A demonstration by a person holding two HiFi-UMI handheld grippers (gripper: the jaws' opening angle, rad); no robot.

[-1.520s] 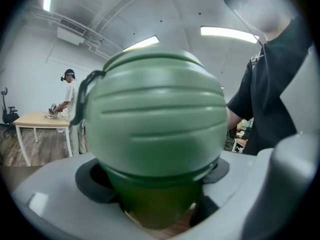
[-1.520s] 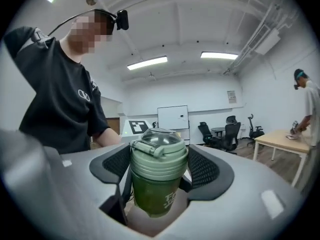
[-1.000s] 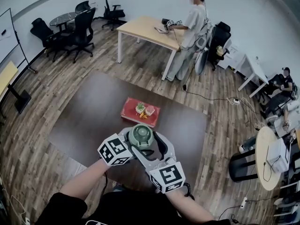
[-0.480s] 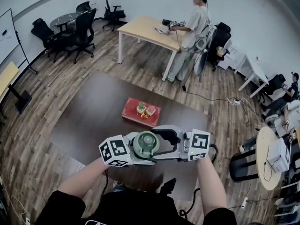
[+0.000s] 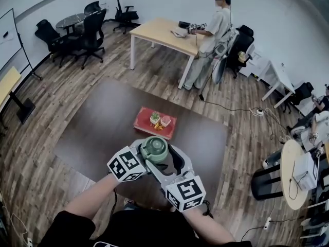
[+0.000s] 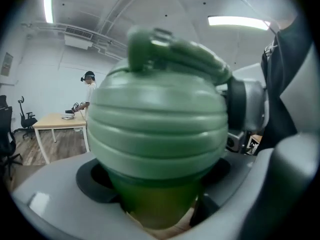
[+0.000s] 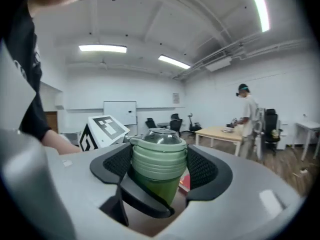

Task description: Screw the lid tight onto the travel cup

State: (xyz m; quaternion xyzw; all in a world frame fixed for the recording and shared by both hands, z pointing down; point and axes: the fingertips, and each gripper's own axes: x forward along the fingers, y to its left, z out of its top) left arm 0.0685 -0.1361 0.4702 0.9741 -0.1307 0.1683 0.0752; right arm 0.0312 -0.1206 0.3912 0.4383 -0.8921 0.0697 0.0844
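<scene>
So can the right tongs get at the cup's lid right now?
Probably yes: the right tongs, just closing in, bracket the green lid, pads against its sides; the left tongs hold the travel cup below.

The travel cup (image 7: pixel 160 188) is translucent dark green, narrows toward its base and stands upright. Its pale green ribbed lid (image 7: pixel 159 159), with a clear dome on top, sits on the cup's mouth. In the head view both are at lower centre.

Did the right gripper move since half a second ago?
Yes. The right gripper swung back toward the person, away from the red tray, its jaws just closing further on the lid.
</scene>
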